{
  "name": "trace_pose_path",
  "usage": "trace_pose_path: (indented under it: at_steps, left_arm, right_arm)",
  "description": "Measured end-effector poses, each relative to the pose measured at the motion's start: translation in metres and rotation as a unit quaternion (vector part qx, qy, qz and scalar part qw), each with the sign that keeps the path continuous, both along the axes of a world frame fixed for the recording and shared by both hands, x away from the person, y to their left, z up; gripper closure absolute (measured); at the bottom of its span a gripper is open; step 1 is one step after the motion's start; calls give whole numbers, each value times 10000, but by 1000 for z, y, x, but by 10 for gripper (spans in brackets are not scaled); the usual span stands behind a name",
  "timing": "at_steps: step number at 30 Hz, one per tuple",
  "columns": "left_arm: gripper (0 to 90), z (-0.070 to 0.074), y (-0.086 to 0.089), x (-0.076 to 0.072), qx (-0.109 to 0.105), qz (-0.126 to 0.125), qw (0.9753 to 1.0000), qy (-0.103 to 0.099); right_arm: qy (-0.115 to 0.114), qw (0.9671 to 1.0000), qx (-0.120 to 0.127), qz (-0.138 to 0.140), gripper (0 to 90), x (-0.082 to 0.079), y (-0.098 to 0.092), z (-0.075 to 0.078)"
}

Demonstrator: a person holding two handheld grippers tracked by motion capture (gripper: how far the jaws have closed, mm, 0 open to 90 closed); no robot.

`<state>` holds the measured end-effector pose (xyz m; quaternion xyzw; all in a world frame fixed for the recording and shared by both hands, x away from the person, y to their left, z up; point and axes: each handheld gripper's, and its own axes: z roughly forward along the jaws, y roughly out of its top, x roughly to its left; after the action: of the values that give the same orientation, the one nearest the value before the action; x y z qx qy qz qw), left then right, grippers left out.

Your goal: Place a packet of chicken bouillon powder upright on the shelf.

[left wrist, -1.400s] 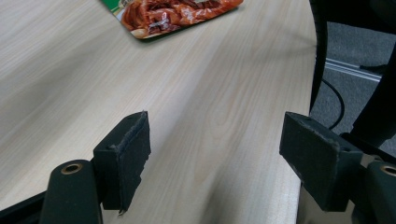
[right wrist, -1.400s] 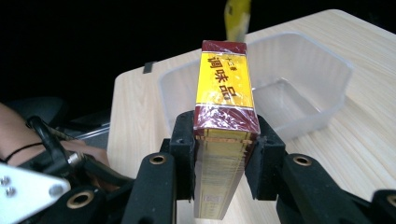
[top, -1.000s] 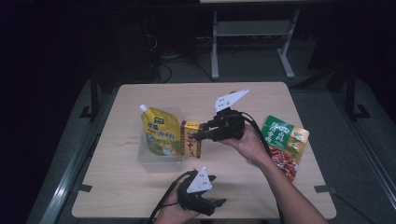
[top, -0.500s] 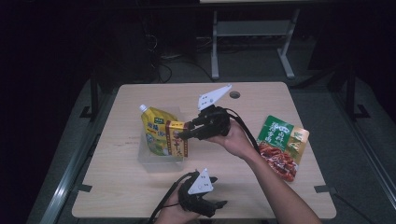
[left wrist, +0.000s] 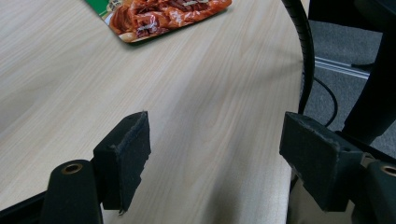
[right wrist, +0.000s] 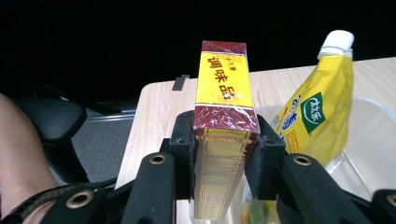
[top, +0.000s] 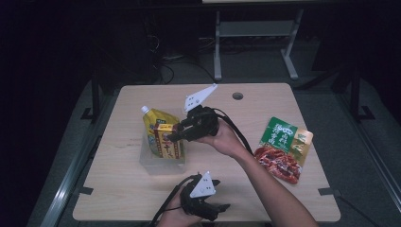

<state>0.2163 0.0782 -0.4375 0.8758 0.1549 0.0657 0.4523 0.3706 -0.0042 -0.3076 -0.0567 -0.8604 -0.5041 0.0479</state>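
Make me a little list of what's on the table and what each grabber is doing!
right gripper: shut on the box, holding it over the tub
left gripper: jaws open, holding nothing, near the table's front edge
pouch: yellow, white cap, standing in the tub
tub: clear plastic, on the table
packet: green and red, lying flat on the table to the right

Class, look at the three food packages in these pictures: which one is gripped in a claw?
The red-and-yellow box, clamped in the right claw over the clear tub. The yellow spout pouch stands in the tub; the green-and-red packet lies flat on the table.
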Motion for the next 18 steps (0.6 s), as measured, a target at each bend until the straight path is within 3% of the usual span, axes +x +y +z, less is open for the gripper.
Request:
trace_pose_path:
  at_steps: [6,18]
  left_arm:
    - [237,2,3,2,135,-54,9998,-113]
    - [236,2,2,1,79,-56,9999,-70]
  right_arm:
    - [79,9999,-80,56,670,4,9,-7]
    - [135,9997,-208,87,669,6,19,-21]
